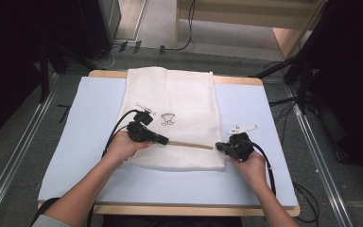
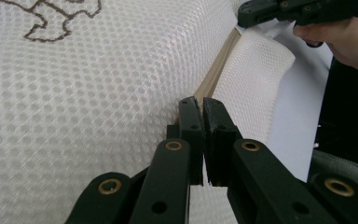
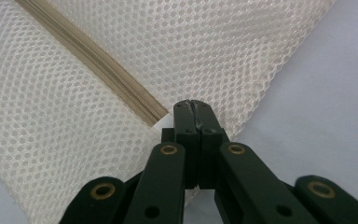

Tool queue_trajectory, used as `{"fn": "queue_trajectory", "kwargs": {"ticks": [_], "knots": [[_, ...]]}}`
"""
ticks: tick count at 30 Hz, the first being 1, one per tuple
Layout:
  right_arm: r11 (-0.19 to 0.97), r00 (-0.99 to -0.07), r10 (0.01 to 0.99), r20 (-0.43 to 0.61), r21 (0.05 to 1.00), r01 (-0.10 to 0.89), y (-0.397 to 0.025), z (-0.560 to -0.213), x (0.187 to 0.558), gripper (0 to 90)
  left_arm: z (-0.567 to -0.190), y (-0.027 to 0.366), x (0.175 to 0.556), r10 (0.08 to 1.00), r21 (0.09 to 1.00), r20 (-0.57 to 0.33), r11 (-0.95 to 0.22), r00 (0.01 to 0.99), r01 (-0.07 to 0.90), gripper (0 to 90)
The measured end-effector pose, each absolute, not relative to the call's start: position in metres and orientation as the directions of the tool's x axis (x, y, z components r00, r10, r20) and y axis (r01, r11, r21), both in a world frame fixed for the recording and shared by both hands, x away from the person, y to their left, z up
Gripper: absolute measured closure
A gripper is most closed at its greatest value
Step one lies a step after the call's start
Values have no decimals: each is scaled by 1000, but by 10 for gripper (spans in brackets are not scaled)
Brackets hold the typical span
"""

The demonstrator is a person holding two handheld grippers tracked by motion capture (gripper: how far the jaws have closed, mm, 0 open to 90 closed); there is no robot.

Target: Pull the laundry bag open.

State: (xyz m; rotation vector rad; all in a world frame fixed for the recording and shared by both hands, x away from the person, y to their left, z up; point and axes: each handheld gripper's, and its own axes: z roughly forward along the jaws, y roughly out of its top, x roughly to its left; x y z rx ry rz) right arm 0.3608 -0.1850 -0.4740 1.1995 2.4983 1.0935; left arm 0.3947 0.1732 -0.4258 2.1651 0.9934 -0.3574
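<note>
Item: white mesh laundry bag [image 1: 170, 118], flat mid-desk, reaching the far edge.
Zipper [image 1: 189, 145]: long axis runs left–right, near the bag's near edge.
Left gripper [image 1: 163, 140]: pressed together at the zipper's left end, apparently pinching the pull.
Right gripper [image 1: 220, 146]: pinching the mesh at the zipper's right end.

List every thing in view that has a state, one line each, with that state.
Mesh laundry bag: lying flat on the table, zipper end toward the person.
Zipper: closed along the stretch between the grippers.
Left gripper: jaws shut at the zipper's end.
Right gripper: jaws shut on the bag's corner.
</note>
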Motion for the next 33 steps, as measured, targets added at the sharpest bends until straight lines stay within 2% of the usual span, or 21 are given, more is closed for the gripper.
{"fn": "queue_trajectory", "kwargs": {"ticks": [22, 33], "knots": [[409, -667, 729, 156, 682, 607, -185, -474, 360, 900, -418, 197, 386, 578, 508, -500, -407, 645, 759, 891], [407, -665, 729, 159, 680, 609, -186, -474, 361, 900, -419, 241, 380, 616, 498, -515, -352, 597, 793, 890]]}}
